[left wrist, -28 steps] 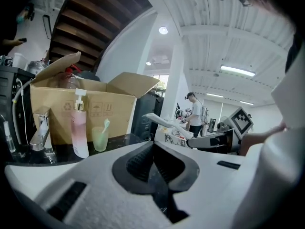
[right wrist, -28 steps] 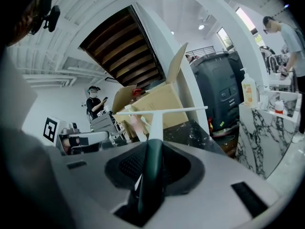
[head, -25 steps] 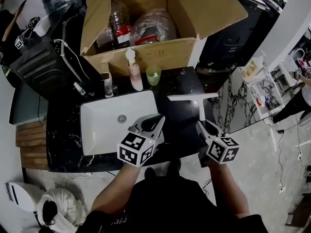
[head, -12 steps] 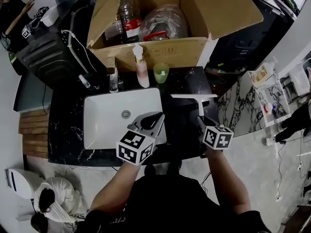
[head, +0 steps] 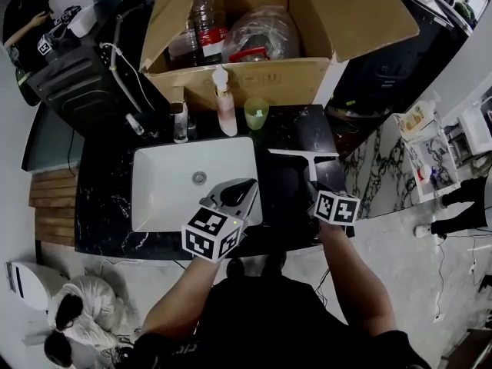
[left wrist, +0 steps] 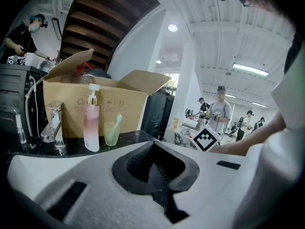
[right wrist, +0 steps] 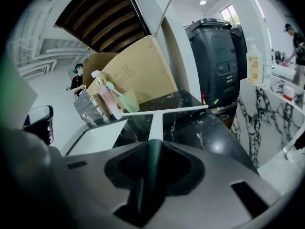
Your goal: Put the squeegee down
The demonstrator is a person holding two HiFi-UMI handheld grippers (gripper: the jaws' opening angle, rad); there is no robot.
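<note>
Black marble worktop (head: 296,133) with a white sink (head: 165,187); a cardboard box (head: 254,83) stands behind.

Head view: the right claw (head: 317,192) has sunk over the last second, bringing the squeegee (head: 302,155) low over the worktop just beside the sink. The set-down looks near but not done. The left claw (head: 247,186) hovers over the sink's near rim.

Left gripper view: the left claw (left wrist: 157,168) is closed and empty, pointing almost level.

Right gripper view: the right claw (right wrist: 151,161) is tilted downward and clamped on the squeegee's handle. Whether the blade touches the worktop cannot be told.

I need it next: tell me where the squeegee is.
Head view, right side: the squeegee is held by the right gripper, its blade over the black countertop just right of the white sink.
</note>
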